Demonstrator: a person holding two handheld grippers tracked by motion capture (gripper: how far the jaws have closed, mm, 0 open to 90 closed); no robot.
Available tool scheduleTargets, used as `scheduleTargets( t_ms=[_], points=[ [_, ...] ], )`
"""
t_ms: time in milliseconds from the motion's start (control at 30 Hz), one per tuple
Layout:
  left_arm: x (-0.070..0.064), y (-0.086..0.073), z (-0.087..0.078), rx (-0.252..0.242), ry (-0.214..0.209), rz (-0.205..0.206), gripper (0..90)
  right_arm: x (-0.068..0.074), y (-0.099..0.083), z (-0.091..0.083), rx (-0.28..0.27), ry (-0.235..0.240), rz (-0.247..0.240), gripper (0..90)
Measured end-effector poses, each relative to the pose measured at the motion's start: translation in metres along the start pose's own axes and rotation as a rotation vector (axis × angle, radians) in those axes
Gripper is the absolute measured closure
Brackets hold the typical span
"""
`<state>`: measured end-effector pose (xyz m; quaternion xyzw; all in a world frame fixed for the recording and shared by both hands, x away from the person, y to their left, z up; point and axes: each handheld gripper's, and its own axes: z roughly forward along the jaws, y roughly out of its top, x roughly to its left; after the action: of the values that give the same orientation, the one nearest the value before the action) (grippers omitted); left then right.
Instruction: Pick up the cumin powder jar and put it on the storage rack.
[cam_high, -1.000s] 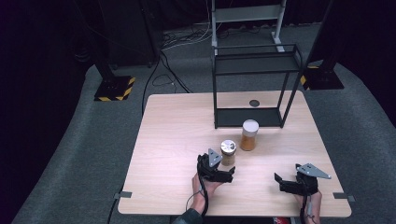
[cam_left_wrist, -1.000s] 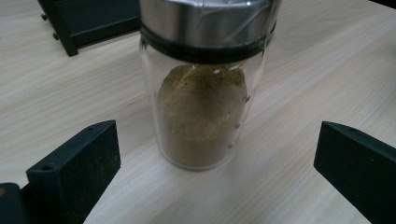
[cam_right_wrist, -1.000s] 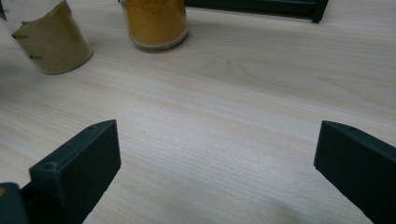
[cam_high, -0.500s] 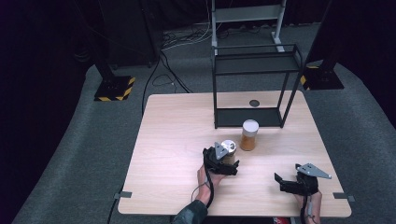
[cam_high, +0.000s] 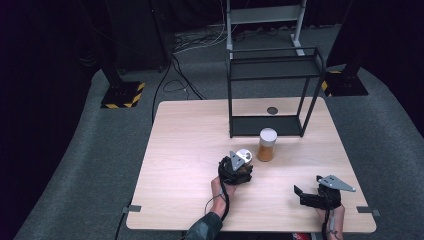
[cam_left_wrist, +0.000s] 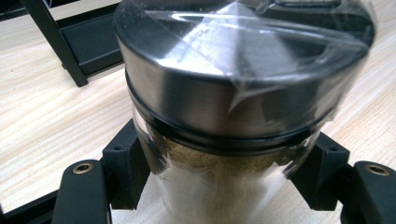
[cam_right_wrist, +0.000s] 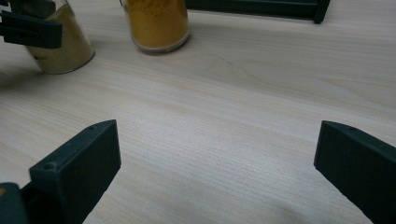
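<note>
Spice jar (cam_left_wrist: 219, 140) between left claw (cam_left_wrist: 219, 186) jaws

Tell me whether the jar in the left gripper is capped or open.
Capped. In the left gripper view the jar wears a metal lid still under clear film, with the left gripper clamping the glass just below it.

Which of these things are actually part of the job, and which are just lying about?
In use:
left gripper
brown jar
orange jar
rack

Lying about:
right gripper, open, idle
black disc
floor cables
</note>
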<state>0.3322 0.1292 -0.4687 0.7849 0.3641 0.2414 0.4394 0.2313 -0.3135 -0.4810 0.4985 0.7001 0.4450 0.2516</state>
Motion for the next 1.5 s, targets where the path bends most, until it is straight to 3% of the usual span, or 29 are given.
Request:
scheduleTargets(
  t_ms=[1500],
  points=[
    [0.020,-0.002,-0.052,0.020,0.021,-0.025,29.9,-0.001,-0.004,-0.002,-0.025,0.000,0.014,0.0]
  ],
)
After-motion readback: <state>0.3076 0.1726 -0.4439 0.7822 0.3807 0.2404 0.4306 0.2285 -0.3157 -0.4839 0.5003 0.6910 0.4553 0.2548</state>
